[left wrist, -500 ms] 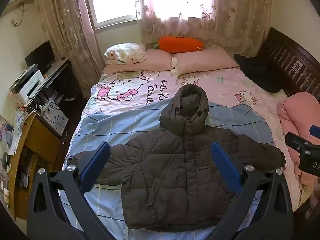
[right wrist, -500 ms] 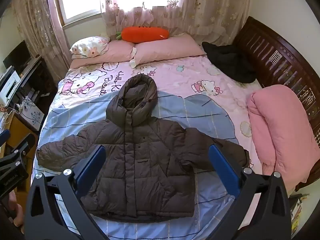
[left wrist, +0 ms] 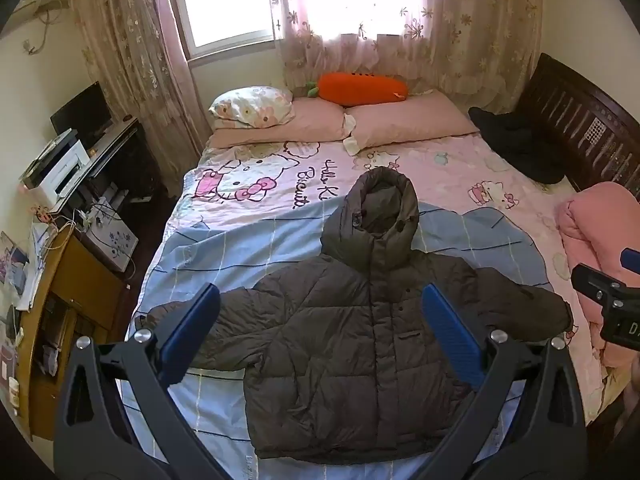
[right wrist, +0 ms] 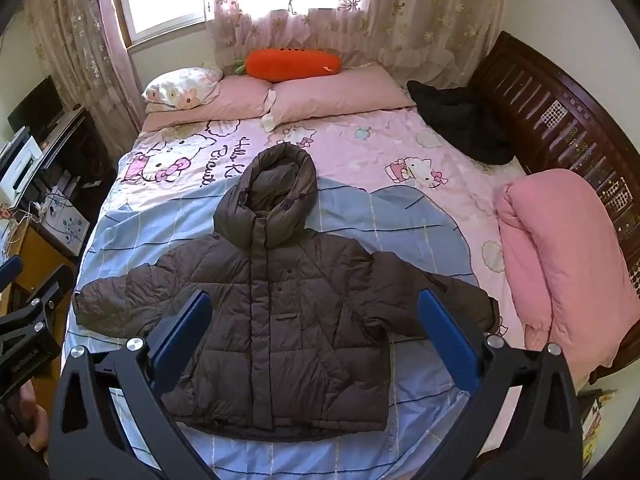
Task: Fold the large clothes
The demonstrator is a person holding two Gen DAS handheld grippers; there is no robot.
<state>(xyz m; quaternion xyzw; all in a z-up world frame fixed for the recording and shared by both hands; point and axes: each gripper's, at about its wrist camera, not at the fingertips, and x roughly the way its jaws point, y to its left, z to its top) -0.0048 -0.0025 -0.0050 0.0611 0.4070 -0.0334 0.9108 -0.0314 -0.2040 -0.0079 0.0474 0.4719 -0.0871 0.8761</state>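
Observation:
A dark brown hooded puffer jacket (left wrist: 340, 344) lies flat and face up on the bed, sleeves spread to both sides, hood toward the pillows. It also shows in the right wrist view (right wrist: 272, 320). My left gripper (left wrist: 320, 320) is open and empty, held above the jacket's left half. My right gripper (right wrist: 316, 324) is open and empty, held above the jacket's right half. Neither touches the jacket. The right gripper's body shows at the right edge of the left wrist view (left wrist: 608, 304).
The bed (left wrist: 248, 240) has a pink and blue Hello Kitty cover. Pink pillows (left wrist: 404, 120) and an orange carrot cushion (left wrist: 360, 88) lie at the head. A black garment (right wrist: 460, 124) and a rolled pink quilt (right wrist: 560, 256) lie on the right. A desk with a printer (left wrist: 60, 168) stands left.

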